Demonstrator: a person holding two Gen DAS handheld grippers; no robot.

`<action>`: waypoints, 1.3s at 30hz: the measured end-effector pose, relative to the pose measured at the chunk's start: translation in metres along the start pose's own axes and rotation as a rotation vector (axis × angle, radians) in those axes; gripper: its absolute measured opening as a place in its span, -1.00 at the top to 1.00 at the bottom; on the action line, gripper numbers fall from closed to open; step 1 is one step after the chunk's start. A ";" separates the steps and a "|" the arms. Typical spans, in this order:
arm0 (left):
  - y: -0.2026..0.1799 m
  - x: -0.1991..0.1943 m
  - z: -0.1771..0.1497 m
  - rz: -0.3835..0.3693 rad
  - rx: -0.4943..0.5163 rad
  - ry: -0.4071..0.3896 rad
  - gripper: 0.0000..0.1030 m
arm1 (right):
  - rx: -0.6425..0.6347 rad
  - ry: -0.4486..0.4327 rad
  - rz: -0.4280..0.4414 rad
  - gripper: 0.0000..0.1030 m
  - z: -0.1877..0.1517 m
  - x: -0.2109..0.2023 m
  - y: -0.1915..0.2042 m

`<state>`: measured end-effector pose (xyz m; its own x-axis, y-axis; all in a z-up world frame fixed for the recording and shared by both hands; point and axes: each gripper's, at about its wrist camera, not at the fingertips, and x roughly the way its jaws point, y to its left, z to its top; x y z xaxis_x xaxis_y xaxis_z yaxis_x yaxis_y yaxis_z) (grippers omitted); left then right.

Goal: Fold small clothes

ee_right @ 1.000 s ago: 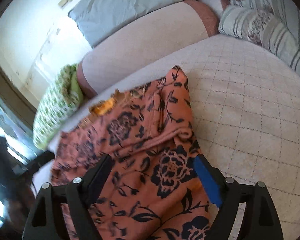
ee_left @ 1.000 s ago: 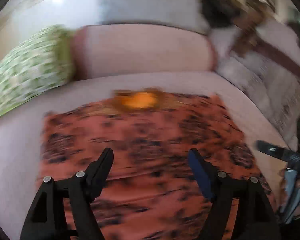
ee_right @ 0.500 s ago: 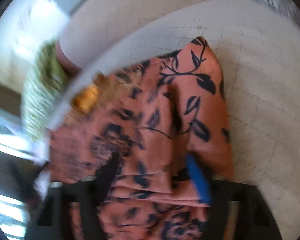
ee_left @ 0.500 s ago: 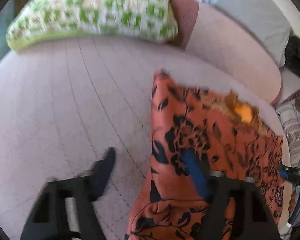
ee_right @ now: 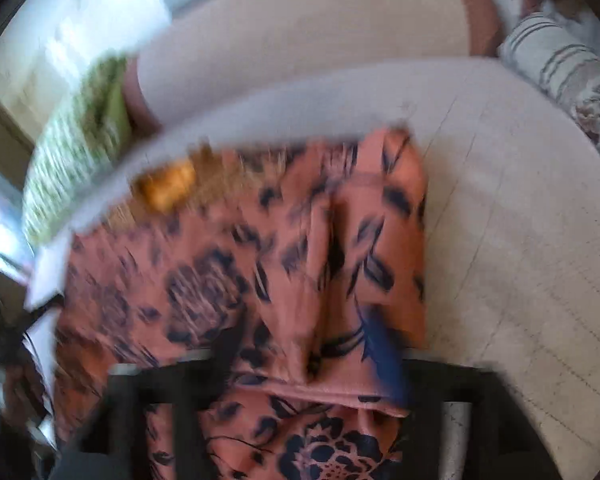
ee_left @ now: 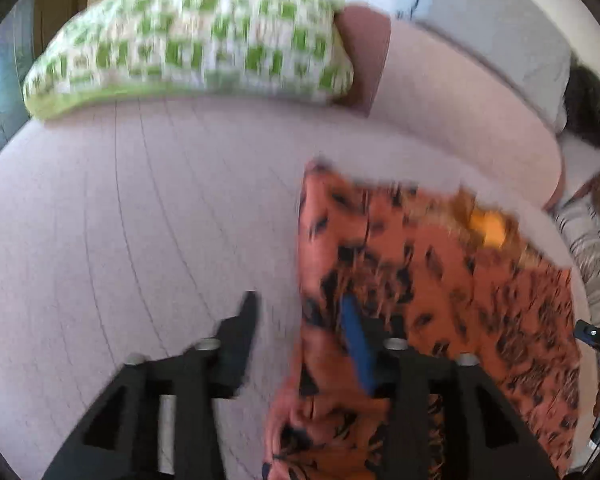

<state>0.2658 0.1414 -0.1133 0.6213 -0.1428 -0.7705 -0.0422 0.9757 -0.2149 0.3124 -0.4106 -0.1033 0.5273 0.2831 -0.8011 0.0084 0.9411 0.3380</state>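
Observation:
An orange garment (ee_left: 440, 288) with a dark flower print lies flat on the quilted bed cover (ee_left: 140, 220), a yellow patch (ee_left: 488, 228) at its far edge. My left gripper (ee_left: 300, 328) straddles the garment's left edge. Its black finger is over bare cover, its blue pad over the cloth, and the jaws are opening without pinching. In the right wrist view, my right gripper (ee_right: 304, 344) hangs over the folded-in right side of the garment (ee_right: 260, 272). Its jaws are opening wide, with cloth lying loose between them. Both views are blurred.
A green-and-white pillow (ee_left: 188, 40) and a pink bolster (ee_left: 460, 112) line the far side, with a grey pillow (ee_left: 480, 12) behind. Striped cushions (ee_right: 560, 64) sit at the far right. Bare cover stretches left of the garment and to its right (ee_right: 520, 240).
The left gripper swung from over the garment's middle to its left edge. The right one shifted along the right fold. Both jaws narrowed half a second ago and now stand wider.

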 end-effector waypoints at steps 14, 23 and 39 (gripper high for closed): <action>-0.026 0.025 0.031 -0.002 0.123 -0.032 0.82 | -0.133 -0.063 -0.138 0.71 0.040 0.033 0.026; -0.016 0.028 0.035 0.062 0.057 0.007 0.17 | 0.032 -0.073 0.000 -0.74 0.030 0.015 -0.016; -0.024 0.013 0.062 0.001 0.049 -0.073 0.28 | 0.058 -0.167 -0.038 -0.82 0.057 0.012 -0.028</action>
<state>0.3238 0.1260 -0.0809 0.6765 -0.1309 -0.7247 -0.0058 0.9831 -0.1829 0.3666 -0.4441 -0.0941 0.6590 0.2086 -0.7226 0.0775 0.9368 0.3412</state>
